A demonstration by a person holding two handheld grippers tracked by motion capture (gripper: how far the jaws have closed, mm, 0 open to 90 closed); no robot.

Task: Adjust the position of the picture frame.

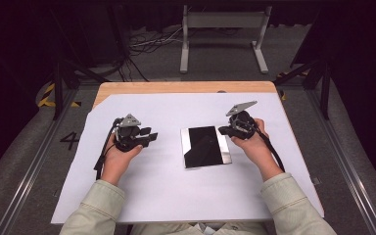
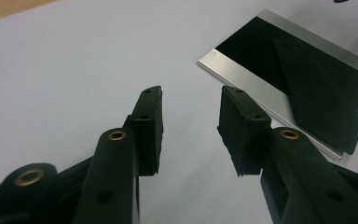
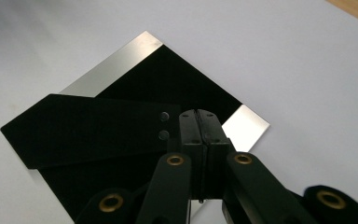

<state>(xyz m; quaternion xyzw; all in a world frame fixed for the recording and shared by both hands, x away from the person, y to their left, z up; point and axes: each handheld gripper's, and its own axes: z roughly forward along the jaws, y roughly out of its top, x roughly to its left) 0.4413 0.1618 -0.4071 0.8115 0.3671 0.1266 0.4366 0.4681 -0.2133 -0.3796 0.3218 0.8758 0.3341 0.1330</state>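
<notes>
Flat black glossy square plate with silver metal edges (image 1: pixel 205 147) lies centre frame in the high view, on the white paper sheet (image 1: pixel 166 196) covering the wooden table (image 1: pixel 186 87). Right gripper (image 1: pixel 226 130) sits at the plate's right edge, jaws pressed together, nothing visibly pinched. Left gripper (image 1: pixel 152 137) sits left of the plate, well apart, jaws partly spread and empty. Judgement: early stage, plate not gripped or lifted; grasp and move remain.
</notes>
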